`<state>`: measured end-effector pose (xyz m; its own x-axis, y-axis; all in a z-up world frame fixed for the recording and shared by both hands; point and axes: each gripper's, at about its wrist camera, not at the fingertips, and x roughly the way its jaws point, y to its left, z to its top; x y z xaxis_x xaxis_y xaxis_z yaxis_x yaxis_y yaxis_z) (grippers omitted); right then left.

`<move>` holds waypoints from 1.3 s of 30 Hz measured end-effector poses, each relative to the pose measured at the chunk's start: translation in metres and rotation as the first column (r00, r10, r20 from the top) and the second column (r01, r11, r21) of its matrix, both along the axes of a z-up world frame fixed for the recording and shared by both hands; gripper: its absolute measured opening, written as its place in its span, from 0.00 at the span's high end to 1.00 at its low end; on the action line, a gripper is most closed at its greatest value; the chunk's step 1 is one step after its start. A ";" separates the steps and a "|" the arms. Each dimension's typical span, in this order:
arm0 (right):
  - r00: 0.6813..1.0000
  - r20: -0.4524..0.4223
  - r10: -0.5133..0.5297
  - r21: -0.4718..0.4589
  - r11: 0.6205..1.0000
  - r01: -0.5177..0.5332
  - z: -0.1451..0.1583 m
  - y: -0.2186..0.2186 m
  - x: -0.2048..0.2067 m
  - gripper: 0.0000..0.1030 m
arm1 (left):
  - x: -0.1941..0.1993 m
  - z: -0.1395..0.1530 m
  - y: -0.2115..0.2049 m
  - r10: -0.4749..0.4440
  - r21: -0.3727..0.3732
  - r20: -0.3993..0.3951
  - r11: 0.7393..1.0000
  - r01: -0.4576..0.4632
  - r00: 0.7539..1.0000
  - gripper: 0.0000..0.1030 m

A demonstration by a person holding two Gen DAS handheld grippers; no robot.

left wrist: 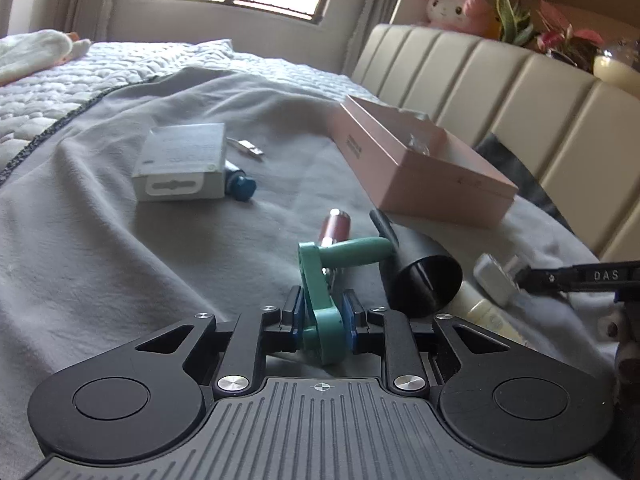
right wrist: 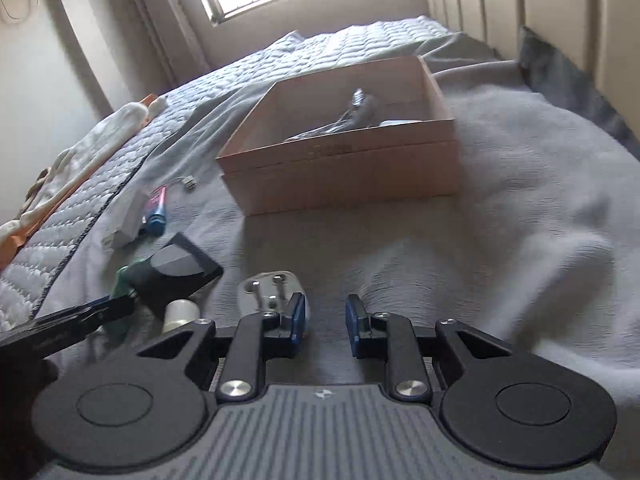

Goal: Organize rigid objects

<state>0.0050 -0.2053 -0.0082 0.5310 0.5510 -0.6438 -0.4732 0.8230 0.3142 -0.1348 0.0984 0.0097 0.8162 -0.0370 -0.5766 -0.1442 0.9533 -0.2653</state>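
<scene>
On a bed draped in a grey blanket point(left wrist: 120, 240), the left gripper point(left wrist: 323, 316) clasps a green crank handle point(left wrist: 324, 300) between its blue pads, the handle's knob pointing right. Just beyond lie a reddish tube point(left wrist: 336, 226) and a black cone-shaped nozzle point(left wrist: 420, 280); a white box point(left wrist: 182, 162) sits farther left, and an open pink box point(left wrist: 432, 176) rests far right by the padded headboard point(left wrist: 520, 92).

From the right wrist, the right gripper point(right wrist: 325, 318) hovers over the blanket with its jaws slightly parted and nothing between them, a white wall plug point(right wrist: 272, 286) just beside its left pad. The pink box point(right wrist: 340, 172) stands ahead, dark items inside it; the black nozzle point(right wrist: 176, 272) lies near left.
</scene>
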 end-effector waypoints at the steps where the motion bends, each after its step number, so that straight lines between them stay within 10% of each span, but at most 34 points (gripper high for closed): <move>1: 1.000 0.012 -0.006 0.006 1.000 0.006 -0.007 -0.007 -0.002 0.75 | -0.001 0.001 -0.006 -0.007 0.029 -0.009 1.000 0.008 1.000 0.78; 13: 0.926 0.374 0.043 -0.108 0.994 -0.003 -0.029 0.008 -0.067 0.50 | -0.006 0.022 -0.002 0.181 0.140 -0.001 0.974 -0.179 0.983 0.75; 16: 0.933 0.359 0.027 -0.071 0.997 -0.002 -0.028 0.002 -0.065 0.46 | -0.017 0.038 -0.005 0.205 0.154 0.048 0.965 -0.210 0.978 0.75; 23: 0.931 0.364 0.022 -0.074 0.997 0.005 -0.030 0.002 -0.067 0.46 | 0.012 0.054 -0.030 0.028 -0.088 0.066 0.996 -0.022 0.997 0.75; 28: 0.927 0.374 0.018 -0.080 0.997 0.013 -0.031 0.003 -0.070 0.45 | 0.053 0.042 -0.048 0.021 0.029 -0.041 0.999 -0.019 0.999 0.74; 31: 0.924 0.382 0.020 -0.084 0.996 0.013 -0.031 0.004 -0.072 0.44 | 0.050 0.031 -0.058 -0.010 0.095 -0.050 0.995 0.014 0.999 0.54; 39: 0.920 0.390 0.035 -0.120 0.993 0.013 -0.033 0.011 -0.073 0.41 | 0.053 0.007 -0.053 -0.051 0.042 -0.096 0.998 0.055 0.994 0.48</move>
<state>-0.0684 -0.1940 -0.0408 0.7474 0.4916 -0.4469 -0.5479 0.8365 0.0038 -0.0816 0.0450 0.0172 0.7553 -0.0516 -0.6533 -0.1156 0.9708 -0.2103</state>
